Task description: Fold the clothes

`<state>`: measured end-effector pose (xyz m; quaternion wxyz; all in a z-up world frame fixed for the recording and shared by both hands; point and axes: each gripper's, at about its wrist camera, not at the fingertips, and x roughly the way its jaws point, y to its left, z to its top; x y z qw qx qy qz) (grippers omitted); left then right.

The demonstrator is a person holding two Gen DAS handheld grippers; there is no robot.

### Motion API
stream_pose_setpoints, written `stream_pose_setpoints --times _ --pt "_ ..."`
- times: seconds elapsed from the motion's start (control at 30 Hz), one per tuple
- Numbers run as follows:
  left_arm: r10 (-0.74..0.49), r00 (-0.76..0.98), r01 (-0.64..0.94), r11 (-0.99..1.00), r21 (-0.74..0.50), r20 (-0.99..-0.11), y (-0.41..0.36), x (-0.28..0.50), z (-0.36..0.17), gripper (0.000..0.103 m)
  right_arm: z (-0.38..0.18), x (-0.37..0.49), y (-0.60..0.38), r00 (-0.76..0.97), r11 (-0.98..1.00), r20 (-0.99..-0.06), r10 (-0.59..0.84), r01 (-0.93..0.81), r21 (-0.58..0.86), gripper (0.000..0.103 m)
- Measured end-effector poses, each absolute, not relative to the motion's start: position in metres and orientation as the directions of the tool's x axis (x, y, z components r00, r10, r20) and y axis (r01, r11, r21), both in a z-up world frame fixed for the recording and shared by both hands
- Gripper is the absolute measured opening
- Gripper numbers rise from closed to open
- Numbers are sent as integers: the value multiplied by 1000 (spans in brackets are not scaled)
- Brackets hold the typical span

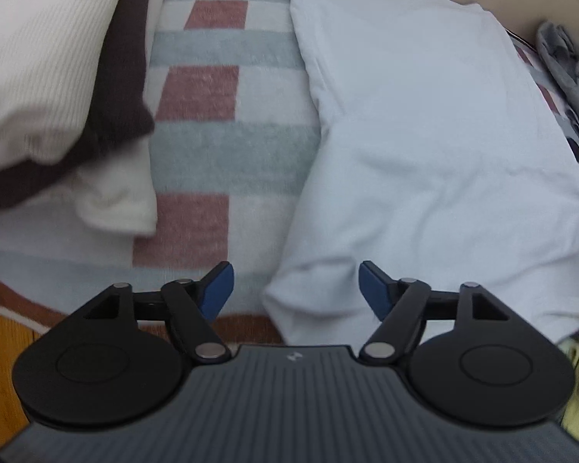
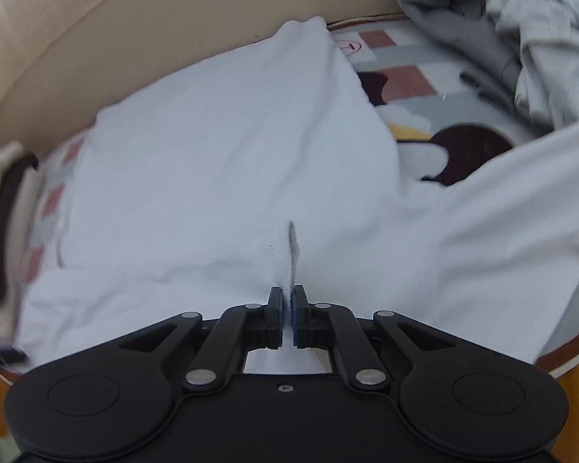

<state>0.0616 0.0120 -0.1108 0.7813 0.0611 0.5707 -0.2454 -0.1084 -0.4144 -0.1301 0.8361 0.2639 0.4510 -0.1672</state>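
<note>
Nearest, right gripper point(image 2: 288, 306) is clamped on a pinched ridge of the pale blue garment point(image 2: 227, 162), probably to carry that edge across for a fold. Garment lies spread on the checked blanket point(image 1: 208, 88), its right part draped toward the near edge. Left gripper point(image 1: 296, 289) stands wide and empty over its near left corner. 1 folded cream-and-brown stack point(image 1: 46, 77) sits far left; grey unfolded clothes point(image 2: 501, 38) far right.

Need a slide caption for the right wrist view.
Right claw shut on a fold of the white garment, spread over the checked blanket.
</note>
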Motion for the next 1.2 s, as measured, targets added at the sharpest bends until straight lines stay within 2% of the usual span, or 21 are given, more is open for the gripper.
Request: stream_pose_setpoints --times 0.13,0.2,0.3,0.43,0.5,0.63,0.73,0.83,0.9,0.93,0.97,1.07,1.2 --pt "-316 209 490 853 -181 -925 9 49 -123 75 -128 -105 -417 536 809 -842 -66 523 269 7" --pt "-243 333 470 880 -63 -911 5 46 -120 75 -129 -103 -417 533 810 -843 -74 526 261 7" --pt "-235 363 552 834 5 -902 -1 44 -116 75 -129 -104 -416 528 813 -845 -85 527 247 7" --pt "-279 292 624 781 -39 -915 -2 36 -118 71 -126 -108 -419 535 804 -837 -116 545 238 7" --pt "-287 288 633 773 -43 -914 -3 34 -121 63 -123 -110 -423 538 794 -828 -156 567 219 7" --pt "-300 288 640 767 -50 -909 -7 32 -125 58 -125 -112 -428 529 779 -832 -166 588 219 7" --pt "-311 300 689 725 -21 -902 -14 24 -123 57 -127 -113 -430 525 772 -834 -172 597 217 7" --pt "-285 312 694 720 12 -906 -24 23 -127 61 -131 -113 -433 528 766 -833 -162 600 232 7" --pt "-294 300 688 726 -8 -908 -26 24 -127 49 -131 -112 -432 528 772 -834 -162 594 226 7" --pt "-302 297 688 726 -17 -906 -25 24 -124 25 -131 -111 -432 527 775 -834 -162 591 223 7" --pt "-311 293 688 726 -27 -904 -25 23 -122 11 -129 -111 -430 533 783 -831 -161 582 221 7" --pt "-253 410 640 764 79 -876 -22 16 -104 8 -120 -114 -427 571 803 -811 -132 541 250 7" --pt "-229 504 522 849 83 -833 0 12 -83 8 -110 -130 -434 661 715 -750 20 515 473 7"
